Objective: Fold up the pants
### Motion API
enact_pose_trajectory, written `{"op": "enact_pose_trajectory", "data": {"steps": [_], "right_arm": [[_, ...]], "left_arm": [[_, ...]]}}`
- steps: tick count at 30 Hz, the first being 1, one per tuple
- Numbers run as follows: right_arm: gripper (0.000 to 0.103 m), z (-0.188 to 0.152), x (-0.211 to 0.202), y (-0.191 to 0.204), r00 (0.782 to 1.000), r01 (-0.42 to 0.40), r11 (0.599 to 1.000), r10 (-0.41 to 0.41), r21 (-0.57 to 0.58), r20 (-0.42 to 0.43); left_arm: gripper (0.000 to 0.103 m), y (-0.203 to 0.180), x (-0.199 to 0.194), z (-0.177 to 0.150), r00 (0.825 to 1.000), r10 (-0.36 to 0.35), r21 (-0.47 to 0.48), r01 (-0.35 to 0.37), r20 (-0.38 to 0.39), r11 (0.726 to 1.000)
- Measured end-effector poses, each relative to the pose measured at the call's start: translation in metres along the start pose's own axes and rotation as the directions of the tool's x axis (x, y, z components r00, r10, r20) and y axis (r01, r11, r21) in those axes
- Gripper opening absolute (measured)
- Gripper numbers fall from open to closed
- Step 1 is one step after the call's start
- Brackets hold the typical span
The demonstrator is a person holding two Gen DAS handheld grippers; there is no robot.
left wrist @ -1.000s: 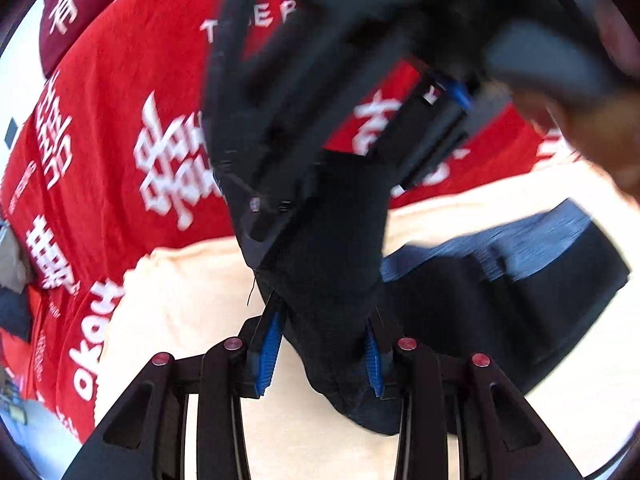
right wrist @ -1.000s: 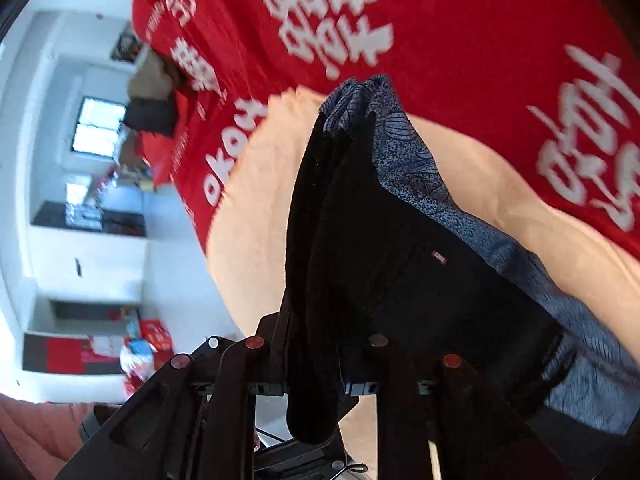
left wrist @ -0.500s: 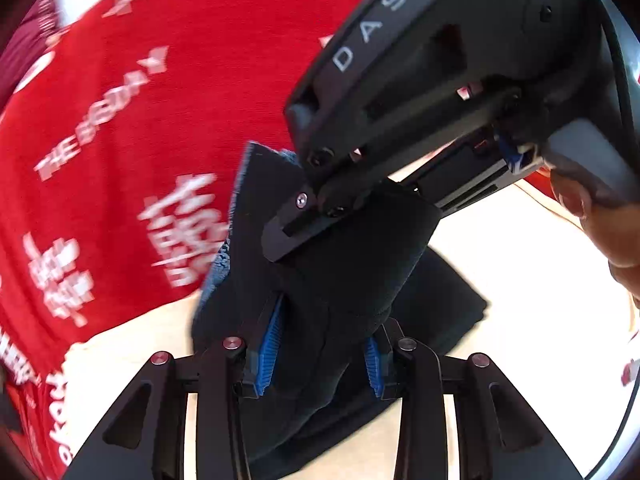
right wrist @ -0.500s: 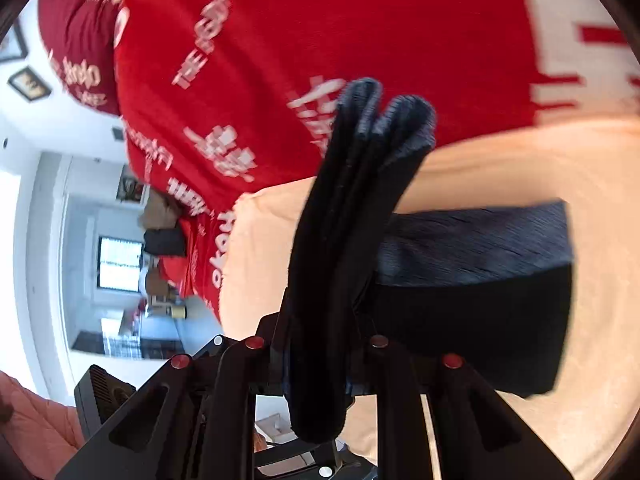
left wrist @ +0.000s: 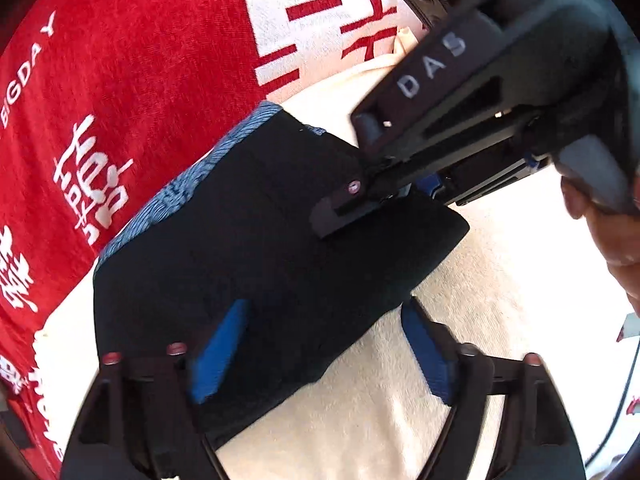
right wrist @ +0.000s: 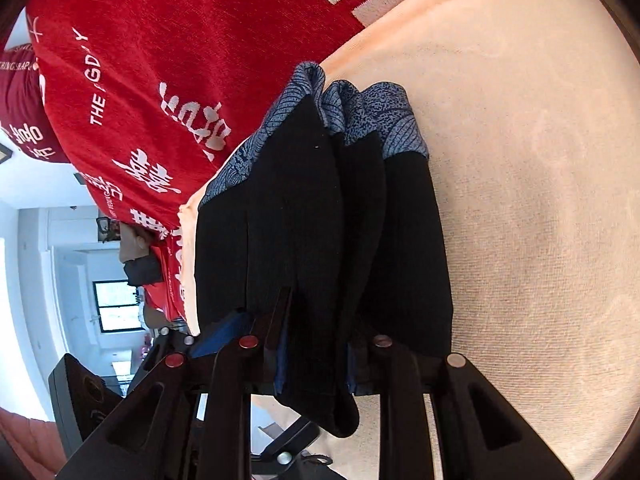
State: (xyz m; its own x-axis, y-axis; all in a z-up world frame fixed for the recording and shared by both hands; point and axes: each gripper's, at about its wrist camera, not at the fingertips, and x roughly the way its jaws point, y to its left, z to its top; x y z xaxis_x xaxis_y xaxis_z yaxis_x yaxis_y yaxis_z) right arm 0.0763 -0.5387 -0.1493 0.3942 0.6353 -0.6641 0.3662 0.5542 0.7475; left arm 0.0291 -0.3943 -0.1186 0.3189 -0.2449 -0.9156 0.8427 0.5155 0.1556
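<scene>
1. Pants [left wrist: 248, 248]: black, with a blue-grey patterned band along one end. They lie as a compact stacked bundle on the cream towel [left wrist: 500, 280], which is spread over a red blanket [left wrist: 132, 80] printed with white characters. In the right wrist view several layers [right wrist: 320, 208] show edge-on, so the folds look largely made.

2. Left gripper [left wrist: 320, 356]: jaws wide. One blue pad rests on top of the black cloth; the other sits beside the bundle's edge, over the towel. It holds nothing, by the look of it.

3. Right gripper [right wrist: 316, 360]: jaws narrow, with a thick fold of the pants between them at the near edge. In the left wrist view its fingertip [left wrist: 340, 208] lies on the top layer at the far corner.

4. Judged progress: late stage. The garment is reduced to a small rectangle and is set down flat on the towel.

5. Left to do, as judged: free the right jaws from the fold, then perhaps square the patterned edges, which fan slightly and do not line up.

6. Underside of the bundle is hidden; tidiness there cannot be told.
</scene>
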Motion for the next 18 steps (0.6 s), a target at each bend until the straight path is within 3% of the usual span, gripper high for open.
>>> {"op": "enact_pose_trajectory", "data": {"steps": [3, 7, 11, 12, 13, 15, 16, 18], "right_arm": [[0.025, 0.001, 0.0, 0.009, 0.999, 0.049, 0.998, -0.049, -0.039, -0.008], [0.029, -0.009, -0.014, 0.014, 0.992, 0.127, 0.99, -0.126, -0.063, 0.02], [0.031, -0.024, -0.025, 0.025, 0.967, 0.246, 0.967, -0.24, -0.068, 0.092], [0.038, -0.028, -0.028, 0.026, 0.955, 0.285, 0.956, -0.277, -0.067, 0.107], [0.058, -0.032, -0.031, 0.03, 0.928, 0.362, 0.93, -0.353, -0.064, 0.123], [0.081, -0.039, -0.032, 0.035, 0.856, 0.51, 0.858, -0.5, -0.059, 0.132], [0.081, -0.043, -0.033, 0.037, 0.832, 0.547, 0.835, -0.537, -0.051, 0.136], [0.081, -0.051, -0.037, 0.037, 0.821, 0.561, 0.827, -0.557, 0.001, 0.127]], "left_arm": [[0.081, 0.008, -0.007, -0.006, 0.999, -0.024, -0.016, 0.024, -0.022, 1.0], [0.081, 0.035, -0.017, -0.013, 0.997, -0.054, -0.117, 0.048, -0.055, 0.992], [0.081, 0.063, -0.023, -0.018, 0.995, -0.065, -0.204, 0.048, -0.079, 0.978], [0.081, 0.07, -0.024, -0.019, 0.994, -0.066, -0.217, 0.046, -0.085, 0.975], [0.081, 0.077, -0.023, -0.021, 0.994, -0.067, -0.228, 0.045, -0.088, 0.973], [0.081, 0.093, -0.023, -0.022, 0.993, -0.068, -0.246, 0.043, -0.096, 0.968], [0.081, 0.1, -0.023, -0.023, 0.992, -0.07, -0.256, 0.042, -0.103, 0.966], [0.081, 0.113, -0.021, -0.025, 0.99, -0.072, -0.273, 0.036, -0.122, 0.961]]}}
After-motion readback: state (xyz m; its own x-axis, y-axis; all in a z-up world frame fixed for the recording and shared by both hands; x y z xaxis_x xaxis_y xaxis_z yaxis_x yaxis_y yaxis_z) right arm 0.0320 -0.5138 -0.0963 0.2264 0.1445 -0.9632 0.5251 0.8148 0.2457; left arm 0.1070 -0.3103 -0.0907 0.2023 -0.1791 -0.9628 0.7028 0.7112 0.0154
